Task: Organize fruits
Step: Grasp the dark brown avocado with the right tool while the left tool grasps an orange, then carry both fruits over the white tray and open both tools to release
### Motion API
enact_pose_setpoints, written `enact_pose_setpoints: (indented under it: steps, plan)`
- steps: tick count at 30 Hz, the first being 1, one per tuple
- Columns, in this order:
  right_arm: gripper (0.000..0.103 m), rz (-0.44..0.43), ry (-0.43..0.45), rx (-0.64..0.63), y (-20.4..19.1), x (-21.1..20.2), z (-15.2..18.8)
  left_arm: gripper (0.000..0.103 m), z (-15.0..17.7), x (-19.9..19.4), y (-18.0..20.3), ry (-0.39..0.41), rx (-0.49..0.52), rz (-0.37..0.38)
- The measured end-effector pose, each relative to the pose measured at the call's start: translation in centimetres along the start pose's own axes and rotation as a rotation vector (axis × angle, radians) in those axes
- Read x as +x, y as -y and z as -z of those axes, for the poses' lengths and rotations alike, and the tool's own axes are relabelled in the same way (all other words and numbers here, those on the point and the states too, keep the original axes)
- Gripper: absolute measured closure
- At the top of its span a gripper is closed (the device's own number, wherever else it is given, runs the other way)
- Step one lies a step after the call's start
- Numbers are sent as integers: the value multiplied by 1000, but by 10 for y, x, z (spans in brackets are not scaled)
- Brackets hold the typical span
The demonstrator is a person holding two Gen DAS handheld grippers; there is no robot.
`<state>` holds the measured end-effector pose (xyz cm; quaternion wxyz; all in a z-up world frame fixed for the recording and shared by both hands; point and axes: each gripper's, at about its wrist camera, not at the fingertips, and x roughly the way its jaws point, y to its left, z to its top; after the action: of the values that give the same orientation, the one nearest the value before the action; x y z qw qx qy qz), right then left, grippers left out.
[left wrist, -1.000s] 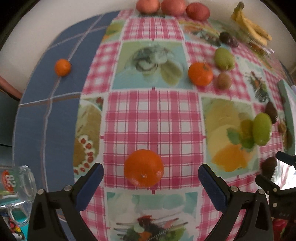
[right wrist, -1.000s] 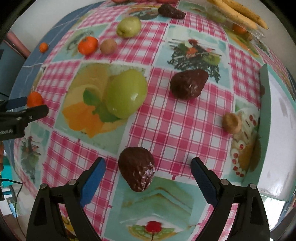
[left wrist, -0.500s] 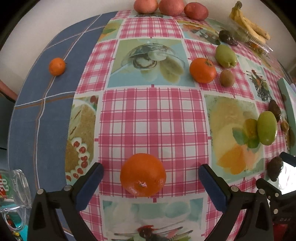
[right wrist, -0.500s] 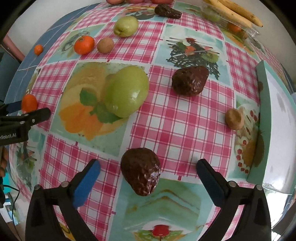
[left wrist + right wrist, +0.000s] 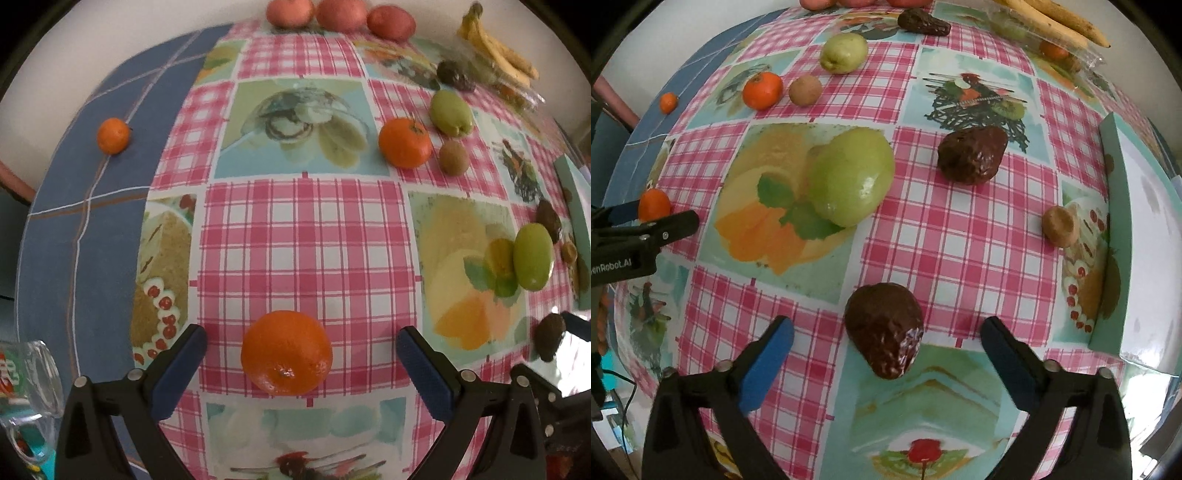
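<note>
An orange [image 5: 286, 352] lies on the checked tablecloth between the blue pads of my left gripper [image 5: 301, 354], which is open and not touching it. In the right wrist view a dark brown avocado [image 5: 884, 328] sits between the wide-apart fingers of my right gripper [image 5: 886, 349], also open. A big green fruit [image 5: 851, 175] and a second avocado [image 5: 971, 155] lie beyond it. Farther back are a tangerine [image 5: 404, 142], a kiwi [image 5: 453, 157], a green fruit [image 5: 450, 111] and a small mandarin [image 5: 113, 135].
Three red apples [image 5: 341, 14] and bananas [image 5: 498, 55] on a clear plastic tray line the far edge. A glass mug [image 5: 29, 376] stands at the near left. A teal-edged box [image 5: 1137, 236] sits at the right, with a small brown fruit [image 5: 1060, 226] beside it.
Both grippers have moved forward and lower over the table; the orange and the avocado now sit nearer, between the fingers. Both stay open.
</note>
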<state>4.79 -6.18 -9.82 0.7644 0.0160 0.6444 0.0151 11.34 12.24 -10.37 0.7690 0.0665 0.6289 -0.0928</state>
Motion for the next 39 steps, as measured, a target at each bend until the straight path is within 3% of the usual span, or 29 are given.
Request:
enact_pose_setpoints:
  steps: [2, 8, 10, 12, 15, 20, 25, 34, 39]
  plan:
    - [18, -4, 15, -4, -4, -3, 1, 6, -2, -1, -1, -15, 8, 1]
    - [45, -46, 17, 31, -1, -12, 0, 41, -5, -11, 1, -32, 18, 16]
    - [58, -56, 15, 43, 1, -14, 0, 61, -5, -14, 1, -38, 3, 21]
    - [66, -64, 14, 50, 6, -17, 2, 61, -3, -17, -4, -52, -18, 54]
    - [66, -103, 14, 92, 17, -21, 0, 62, -1, -23, -14, -60, -84, 129]
    - [66, -118, 74, 116, 29, -42, -6, 62, -6, -58, -12, -12, -124, 146]
    - [66, -121, 114, 131, 42, -61, -10, 62, -16, -91, 2, 5, -234, 190]
    - [66, -54, 181, 252, 102, -81, -19, 62, -23, -103, 83, 20, -171, 253]
    - [66, -5, 188, 390, 161, -85, -20, 62, -42, -102, 134, 11, -137, 269]
